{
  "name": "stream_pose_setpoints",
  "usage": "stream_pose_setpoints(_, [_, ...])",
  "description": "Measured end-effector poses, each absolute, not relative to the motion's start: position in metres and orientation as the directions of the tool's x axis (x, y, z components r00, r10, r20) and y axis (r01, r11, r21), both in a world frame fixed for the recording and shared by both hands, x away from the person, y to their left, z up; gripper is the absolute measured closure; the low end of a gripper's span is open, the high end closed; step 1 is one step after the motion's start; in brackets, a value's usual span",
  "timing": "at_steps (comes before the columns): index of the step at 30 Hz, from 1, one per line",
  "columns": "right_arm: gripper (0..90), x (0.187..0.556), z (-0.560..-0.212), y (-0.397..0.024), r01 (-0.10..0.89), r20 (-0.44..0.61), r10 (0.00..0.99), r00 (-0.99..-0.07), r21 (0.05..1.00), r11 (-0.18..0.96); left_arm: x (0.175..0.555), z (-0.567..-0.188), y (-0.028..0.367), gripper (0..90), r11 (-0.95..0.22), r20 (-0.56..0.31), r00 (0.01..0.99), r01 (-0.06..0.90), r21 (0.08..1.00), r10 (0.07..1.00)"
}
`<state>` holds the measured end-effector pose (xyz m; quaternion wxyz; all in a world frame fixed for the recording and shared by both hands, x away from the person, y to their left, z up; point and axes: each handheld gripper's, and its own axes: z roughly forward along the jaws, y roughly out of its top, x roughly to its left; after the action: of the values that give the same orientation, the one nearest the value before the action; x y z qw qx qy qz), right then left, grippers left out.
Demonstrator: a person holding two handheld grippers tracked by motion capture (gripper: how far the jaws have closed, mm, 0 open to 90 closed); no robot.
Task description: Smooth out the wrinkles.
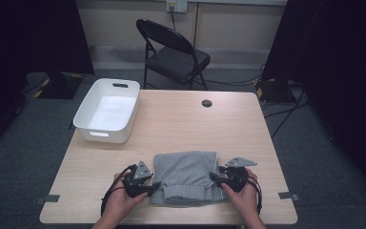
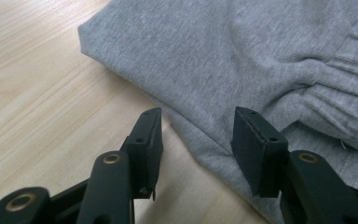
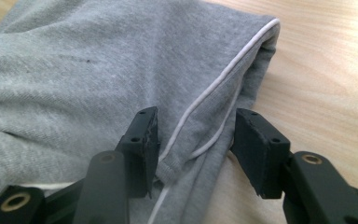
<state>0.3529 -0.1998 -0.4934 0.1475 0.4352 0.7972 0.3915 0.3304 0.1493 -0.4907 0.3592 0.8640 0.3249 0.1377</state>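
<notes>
A folded grey garment with a ribbed band lies near the table's front edge. My left gripper is at its left edge, open. In the left gripper view, the left gripper straddles the cloth's edge, one jaw over bare wood and the other over the fabric. My right gripper is at the garment's right edge, open. In the right gripper view, the right gripper has a fold of grey cloth with white piping between its jaws, and a gap shows beside the pads.
A white plastic bin stands at the back left of the wooden table. A round cable hole sits near the far edge. Behind the table is a black folding chair, with cables on the floor.
</notes>
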Motion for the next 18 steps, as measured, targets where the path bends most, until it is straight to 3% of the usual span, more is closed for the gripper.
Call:
stream_pose_setpoints(13, [50.4,0.344,-0.490,-0.199,0.577,0.108,0.793,-0.599,0.744,0.335,0.324,-0.488,0.152,52.9,-0.558,0.018,0.759,0.462,0.690,0.651])
stream_pose_setpoints(18, [45.2,0.344,-0.478,-0.210,0.552,0.109,0.800,-0.590,0.778,0.301,0.323,-0.489,0.154,52.7,-0.555,0.020,0.762,0.453,0.698,0.647])
